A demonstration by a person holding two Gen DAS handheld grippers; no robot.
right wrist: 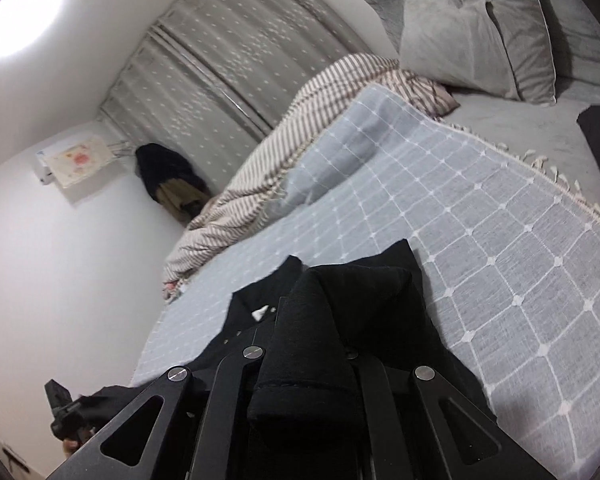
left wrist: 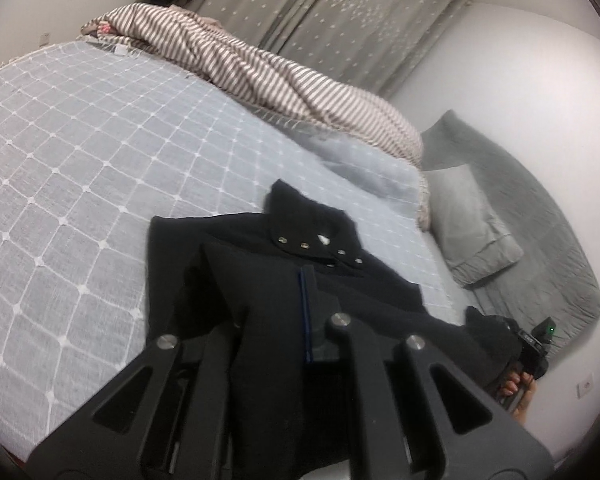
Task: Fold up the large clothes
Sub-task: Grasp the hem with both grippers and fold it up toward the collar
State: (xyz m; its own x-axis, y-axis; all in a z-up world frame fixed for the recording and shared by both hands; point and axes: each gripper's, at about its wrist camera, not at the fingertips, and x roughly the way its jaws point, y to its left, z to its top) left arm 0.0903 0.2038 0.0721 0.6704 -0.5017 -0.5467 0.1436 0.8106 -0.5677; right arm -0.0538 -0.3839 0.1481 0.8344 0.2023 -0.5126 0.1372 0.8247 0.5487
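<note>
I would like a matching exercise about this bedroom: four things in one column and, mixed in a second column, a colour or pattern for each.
Things:
1. coat
2. bedspread
3. blanket
4. pillow

Colour or pattern:
a. brown and white stripes
b. plain grey
c. black
d. pale blue-grey with a white grid

Pairs: 1-c, 2-d, 3-a, 4-b
</note>
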